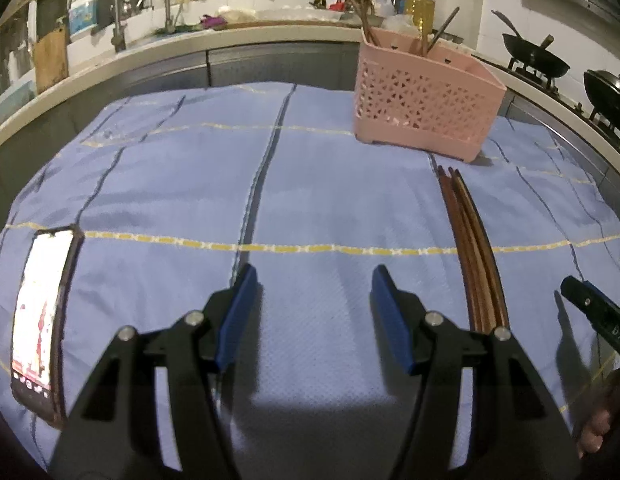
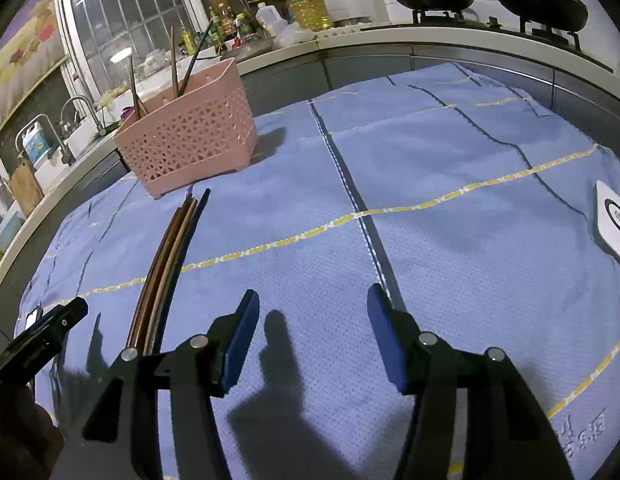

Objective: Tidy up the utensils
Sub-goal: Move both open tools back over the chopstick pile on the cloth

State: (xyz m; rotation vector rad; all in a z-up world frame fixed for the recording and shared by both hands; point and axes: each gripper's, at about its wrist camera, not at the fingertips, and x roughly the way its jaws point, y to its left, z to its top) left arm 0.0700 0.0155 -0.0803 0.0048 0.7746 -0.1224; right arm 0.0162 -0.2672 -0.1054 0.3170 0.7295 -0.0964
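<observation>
Landmark: pink basket [image 1: 426,108], holding several upright chopsticks.
Chopsticks [image 1: 472,256]: bundled flat on blue cloth [image 1: 310,184], just before the basket.
Left gripper [image 1: 314,312]: jaws apart, empty, left of the bundle.
Right gripper [image 2: 310,332]: jaws apart, empty, right of the bundle.

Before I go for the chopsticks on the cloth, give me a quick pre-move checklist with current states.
1. Left gripper open, nothing between its pads: ok.
2. Right gripper open, empty: ok.
3. Chopsticks bundled flat on the blue cloth, unobstructed: ok.
4. Pink basket upright, open top: ok.
5. Phone clear of the path: ok.
6. Free slot in the basket: cannot tell.
</observation>
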